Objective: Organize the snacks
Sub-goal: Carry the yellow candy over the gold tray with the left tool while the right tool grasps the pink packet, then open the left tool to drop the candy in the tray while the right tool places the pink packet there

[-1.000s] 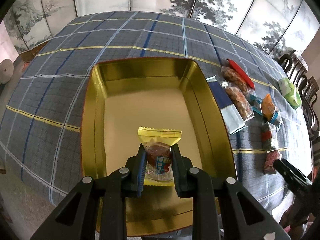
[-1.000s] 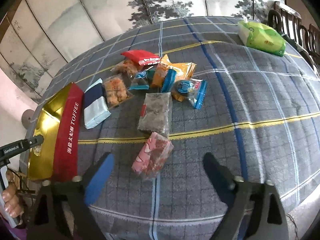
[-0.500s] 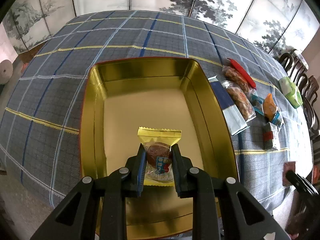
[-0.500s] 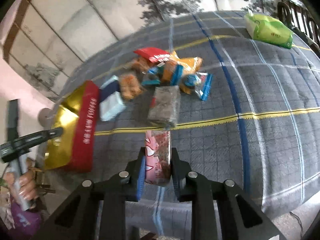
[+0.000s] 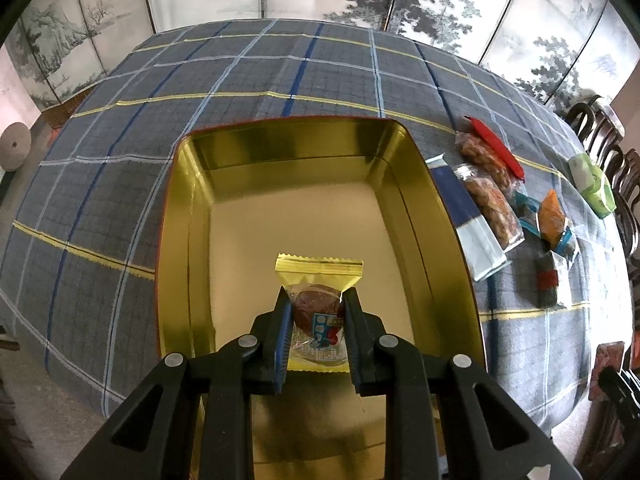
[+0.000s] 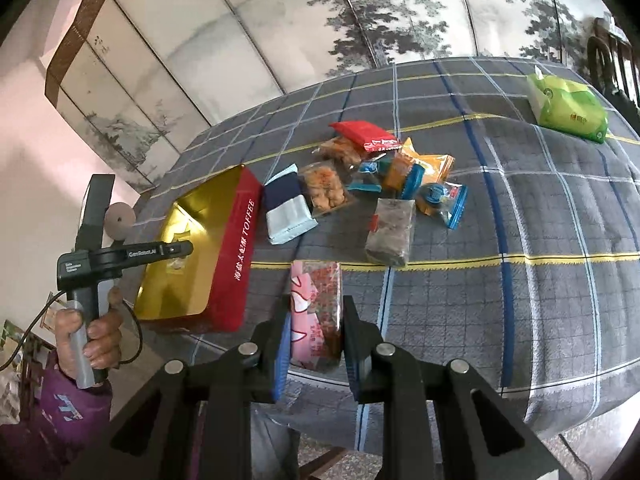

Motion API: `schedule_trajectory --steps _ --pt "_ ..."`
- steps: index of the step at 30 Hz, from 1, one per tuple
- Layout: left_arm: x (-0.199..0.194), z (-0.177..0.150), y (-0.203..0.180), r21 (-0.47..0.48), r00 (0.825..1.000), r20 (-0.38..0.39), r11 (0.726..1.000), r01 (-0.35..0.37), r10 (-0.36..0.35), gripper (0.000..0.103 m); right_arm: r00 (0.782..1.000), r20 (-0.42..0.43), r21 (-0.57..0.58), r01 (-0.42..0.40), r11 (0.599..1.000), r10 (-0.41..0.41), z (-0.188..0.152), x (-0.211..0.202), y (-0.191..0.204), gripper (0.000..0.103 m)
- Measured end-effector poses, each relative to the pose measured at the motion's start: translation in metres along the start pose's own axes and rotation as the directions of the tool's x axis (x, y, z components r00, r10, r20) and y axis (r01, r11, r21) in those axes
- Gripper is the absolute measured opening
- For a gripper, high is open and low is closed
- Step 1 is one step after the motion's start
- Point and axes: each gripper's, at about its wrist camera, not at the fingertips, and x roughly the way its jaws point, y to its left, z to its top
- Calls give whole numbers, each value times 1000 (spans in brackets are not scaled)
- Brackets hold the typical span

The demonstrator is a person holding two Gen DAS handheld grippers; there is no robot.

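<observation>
The left gripper has its jaws clamped on a yellow-edged clear packet with a round brown cake inside, held above the floor of the open rectangular gold-lined tin with red outer walls. The tin stands on the surface under a grey tablecloth checked in blue, white and yellow.

The right gripper has its jaws pressed on a pink-and-clear snack packet, which hangs over the near edge of the surface, just right of the tin. A hand in a purple sleeve grips the left tool's handle at the left of the right wrist view.

Beyond the pink packet lie a grey-brown block packet, a navy-and-pale-blue pouch touching the tin's side, 2 clear bags of orange-brown snacks, a red-topped bag, and orange and blue wrappers. A green tissue pack sits well apart at the far right.
</observation>
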Motion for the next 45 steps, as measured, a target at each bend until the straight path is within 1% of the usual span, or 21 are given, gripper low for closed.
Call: schedule_trajectory --steps 5,17,22,25,26,27,29,31,33,35,38,42,45 --pt "8 9 4 -1 1000 -1 1000 -27 27 21 1000 -12 15 -2 1000 2 1 4 -4 23" --pt "24 26 16 -11 997 -5 997 -81 81 22 1000 -28 8 -7 1000 8 2 13 -4 23" --pt "28 27 19 -15 995 -3 995 -98 98 22 999 -32 -1 -13 1000 13 2 15 0 23" --pt "28 27 20 -17 994 5 994 -107 107 29 999 -32 -10 -20 1000 19 4 16 3 23" --pt "27 27 20 -18 993 16 993 -113 113 37 999 -33 -12 -22 1000 22 4 17 5 23" --pt "26 27 20 -19 993 24 993 -116 116 48 999 -33 -15 -24 1000 24 5 17 6 23" --pt "20 27 21 -28 991 56 993 -117 118 60 999 -35 -19 -29 999 28 6 18 8 23" --pt "12 27 22 -36 987 94 991 -130 133 64 999 -37 -22 -33 999 32 7 20 10 23" --pt "6 26 22 -39 985 108 990 -133 136 70 999 -37 -30 -37 999 36 9 21 13 23" --pt "-1 24 23 -41 985 118 992 -122 126 70 998 -35 -43 -44 998 42 13 22 18 23" --pt "-13 17 22 -39 981 141 991 -130 134 71 998 -31 -77 -60 995 58 23 26 31 23" --pt "-30 6 23 -45 974 172 989 -140 145 71 995 -27 -148 -98 984 95 43 37 59 23" --pt "-39 -1 25 -50 971 179 987 -150 157 71 992 -41 -199 -128 972 123 58 53 81 23"
